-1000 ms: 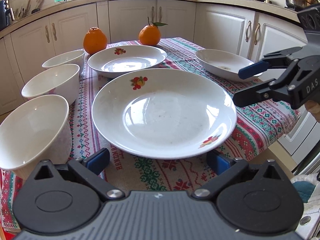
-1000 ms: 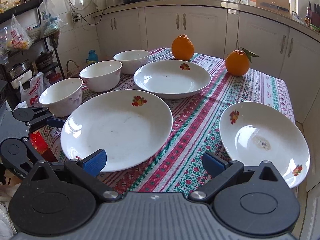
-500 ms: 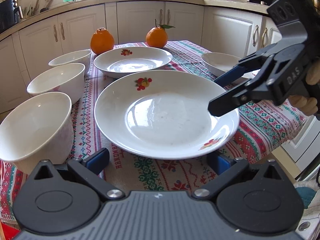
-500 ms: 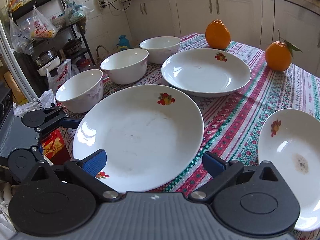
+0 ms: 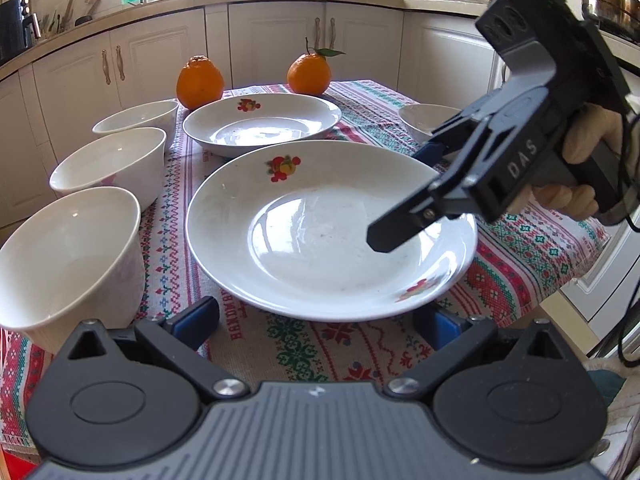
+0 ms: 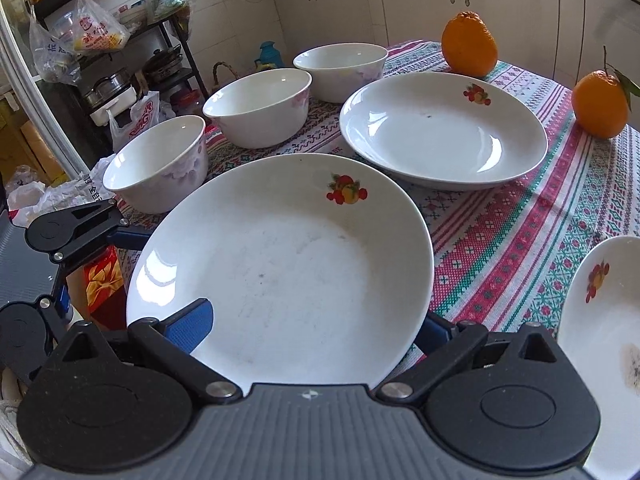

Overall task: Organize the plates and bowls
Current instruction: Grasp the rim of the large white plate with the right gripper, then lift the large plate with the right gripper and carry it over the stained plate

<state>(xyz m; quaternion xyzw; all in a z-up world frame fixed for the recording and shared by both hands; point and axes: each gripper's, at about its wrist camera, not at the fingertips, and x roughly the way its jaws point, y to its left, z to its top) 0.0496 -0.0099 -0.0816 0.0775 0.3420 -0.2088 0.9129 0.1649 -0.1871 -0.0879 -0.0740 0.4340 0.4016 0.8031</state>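
Observation:
A large white plate with fruit print (image 5: 320,232) (image 6: 280,264) lies at the table's near edge. A second plate (image 5: 260,124) (image 6: 440,132) lies behind it, a third (image 6: 600,320) at the right. Three white bowls (image 5: 64,256) (image 5: 112,164) (image 5: 136,118) line the left side. My left gripper (image 5: 320,320) is open and empty, just short of the large plate's rim. My right gripper (image 6: 312,320) is open, its jaws straddling the large plate's right rim, one finger (image 5: 404,224) above the plate and one below.
Two oranges (image 5: 200,82) (image 5: 310,74) sit at the far end of the patterned tablecloth (image 5: 312,348). Kitchen cabinets (image 5: 280,40) ring the table. A shelf with bags and pots (image 6: 100,40) stands beyond the bowls.
My right gripper has moved left from beside the third plate and come over the large plate's right rim. My left gripper has barely moved.

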